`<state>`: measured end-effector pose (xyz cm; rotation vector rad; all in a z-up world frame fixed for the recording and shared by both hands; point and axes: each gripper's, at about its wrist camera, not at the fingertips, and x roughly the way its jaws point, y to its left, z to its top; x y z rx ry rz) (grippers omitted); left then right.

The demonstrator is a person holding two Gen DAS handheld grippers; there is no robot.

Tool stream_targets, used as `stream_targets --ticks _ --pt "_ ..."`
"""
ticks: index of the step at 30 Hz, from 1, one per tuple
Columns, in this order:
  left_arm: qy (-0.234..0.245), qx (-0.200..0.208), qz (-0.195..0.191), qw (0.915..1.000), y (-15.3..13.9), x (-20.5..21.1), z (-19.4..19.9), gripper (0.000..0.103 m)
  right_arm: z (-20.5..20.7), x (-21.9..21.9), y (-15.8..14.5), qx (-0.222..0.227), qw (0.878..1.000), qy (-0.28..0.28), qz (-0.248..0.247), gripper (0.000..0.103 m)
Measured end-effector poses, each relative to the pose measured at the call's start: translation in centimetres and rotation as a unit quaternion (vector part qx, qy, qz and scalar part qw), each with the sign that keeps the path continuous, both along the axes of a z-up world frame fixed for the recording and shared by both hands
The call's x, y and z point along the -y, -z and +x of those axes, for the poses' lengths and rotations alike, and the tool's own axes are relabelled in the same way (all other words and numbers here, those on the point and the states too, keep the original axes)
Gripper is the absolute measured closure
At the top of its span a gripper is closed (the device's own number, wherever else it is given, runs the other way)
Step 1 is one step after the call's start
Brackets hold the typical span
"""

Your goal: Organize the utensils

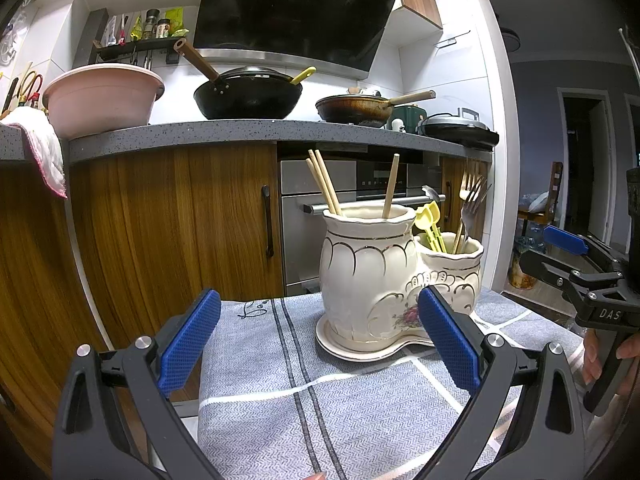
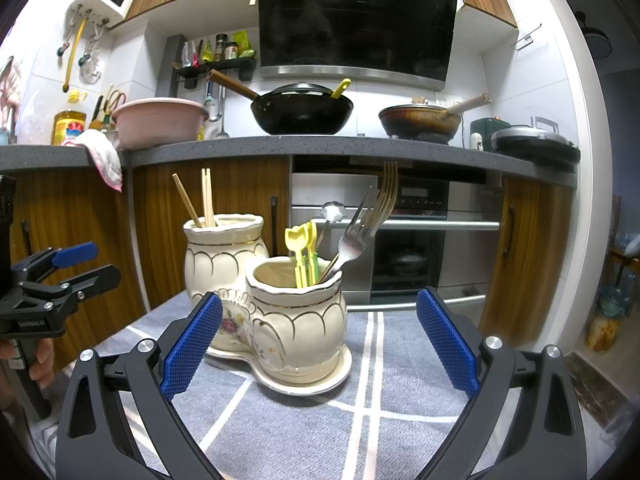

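Note:
A cream ceramic holder with two pots stands on a grey cloth. The tall pot [image 1: 366, 268] [image 2: 220, 256] holds wooden chopsticks [image 1: 326, 184] [image 2: 206, 198]. The short pot [image 1: 454, 268] [image 2: 298, 312] holds steel forks [image 1: 470, 204] [image 2: 360, 232] and yellow plastic picks [image 1: 432, 226] [image 2: 304, 254]. My left gripper [image 1: 320, 332] is open and empty, a little in front of the holder. My right gripper [image 2: 320, 332] is open and empty, in front of the short pot. Each gripper shows at the edge of the other's view, the right gripper [image 1: 560, 258] and the left gripper [image 2: 86, 262].
The grey striped cloth [image 1: 280, 400] [image 2: 400, 380] covers a small table. Behind it are wooden cabinets [image 1: 180, 220], an oven [image 2: 420, 248] and a counter [image 2: 320, 148] with a pink bowl [image 2: 160, 120], a black wok [image 2: 302, 114] and a frying pan [image 2: 420, 120].

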<state>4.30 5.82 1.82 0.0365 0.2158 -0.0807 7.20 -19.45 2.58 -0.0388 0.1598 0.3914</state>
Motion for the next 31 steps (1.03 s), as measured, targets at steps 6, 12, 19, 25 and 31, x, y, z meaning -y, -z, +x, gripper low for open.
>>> stream_targets --ticks 6,12,19,25,31 --pt "0.0 0.0 0.0 1.0 -0.01 0.0 -0.02 0.006 0.0 0.01 0.01 0.0 1.0 0.0 0.0 0.006" --pt "0.0 0.0 0.0 1.0 -0.05 -0.01 0.02 0.006 0.0 -0.01 -0.01 0.0 1.0 0.0 0.0 0.006" --pt "0.007 -0.005 0.001 1.0 0.39 0.08 0.13 0.006 0.02 -0.01 -0.01 0.0 1.0 0.0 0.0 0.006" --pt "0.002 -0.012 -0.002 0.9999 0.48 0.02 0.3 0.006 0.02 -0.01 -0.02 0.0 1.0 0.0 0.0 0.006" --pt "-0.005 -0.015 -0.004 0.9999 0.43 -0.02 0.26 0.006 0.27 0.1 0.21 -0.007 1.0 0.022 0.0 0.005"
